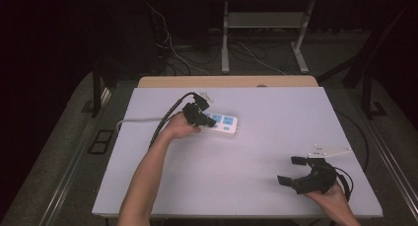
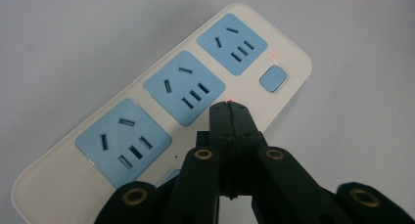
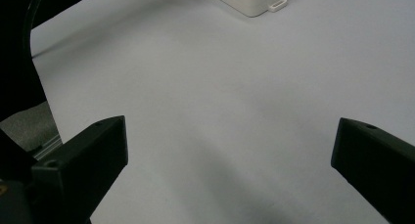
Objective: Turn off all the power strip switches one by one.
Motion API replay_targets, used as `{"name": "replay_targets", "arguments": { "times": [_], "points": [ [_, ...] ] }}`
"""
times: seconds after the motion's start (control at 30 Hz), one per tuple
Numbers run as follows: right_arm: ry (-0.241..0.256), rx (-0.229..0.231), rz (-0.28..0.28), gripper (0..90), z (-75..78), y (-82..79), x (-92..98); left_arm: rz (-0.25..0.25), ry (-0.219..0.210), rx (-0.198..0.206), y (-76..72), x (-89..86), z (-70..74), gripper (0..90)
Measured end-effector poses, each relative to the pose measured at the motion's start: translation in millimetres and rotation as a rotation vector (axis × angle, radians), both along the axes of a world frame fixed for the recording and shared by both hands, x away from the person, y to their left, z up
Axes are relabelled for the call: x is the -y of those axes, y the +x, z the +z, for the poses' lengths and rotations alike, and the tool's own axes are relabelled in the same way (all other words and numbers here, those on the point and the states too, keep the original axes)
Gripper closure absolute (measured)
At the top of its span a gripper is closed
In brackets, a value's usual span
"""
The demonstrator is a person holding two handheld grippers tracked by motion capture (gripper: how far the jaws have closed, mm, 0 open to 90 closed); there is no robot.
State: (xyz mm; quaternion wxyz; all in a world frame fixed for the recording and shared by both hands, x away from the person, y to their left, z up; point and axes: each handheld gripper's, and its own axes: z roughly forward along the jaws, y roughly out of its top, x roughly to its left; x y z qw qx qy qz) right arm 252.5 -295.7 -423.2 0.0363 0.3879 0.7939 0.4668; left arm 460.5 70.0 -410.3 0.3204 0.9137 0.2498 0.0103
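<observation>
No brand or readable writing showed on anything. Your left tool (image 1: 203,118) sat at the left end of the white power strip (image 1: 223,124), on the bench (image 1: 276,112) left of centre. In the left gripper view its jaws were pressed together with nothing between them, tips over the strip's near edge beside the middle blue socket (image 2: 185,87); a small blue button (image 2: 273,78) lay at the far end. The strip's grey cord (image 1: 139,120) ran off the left edge. Your right tool (image 1: 292,170) hovered near the right front corner, jaws wide apart over bare surface. A second table (image 1: 266,19) and loose cables (image 1: 170,46) stood on the floor beyond.
</observation>
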Motion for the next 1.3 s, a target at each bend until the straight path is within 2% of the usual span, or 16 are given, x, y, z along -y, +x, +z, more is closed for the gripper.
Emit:
{"name": "replay_targets", "arguments": {
  "times": [0.23,0.27,0.33,0.43,0.6,0.73,0.93,1.3],
  "points": [
    [0.005,0.001,-0.005,0.1,0.7,-0.5,0.7,0.011,-0.001,0.003,-1.2,0.2,1.0,89.5],
    [0.006,0.001,-0.005,0.2,0.7,-0.4,0.8,0.014,-0.016,0.005,-0.6,-1.2,3.2,89.5],
    [0.006,0.001,-0.005,0.2,0.7,-0.2,1.0,0.01,0.002,0.004,-1.2,-0.8,3.6,89.5],
    [0.008,0.002,-0.006,0.2,0.9,-0.3,1.1,0.01,-0.005,-0.002,-1.3,-0.6,3.8,89.4],
    [0.008,0.001,-0.007,0.2,0.7,0.1,1.6,0.005,-0.004,0.009,-0.8,3.0,10.8,89.4],
    [0.008,0.004,-0.006,0.1,0.7,0.0,1.6,0.001,-0.025,0.019,-0.9,7.1,19.7,89.4],
    [0.01,0.002,-0.006,0.2,1.0,-0.3,1.8,-0.017,-0.029,0.04,-1.9,14.6,32.2,89.3],
    [0.011,0.002,-0.006,0.2,1.2,-0.4,1.9,-0.044,-0.033,0.056,-3.3,29.1,39.8,89.3]
  ]
}}
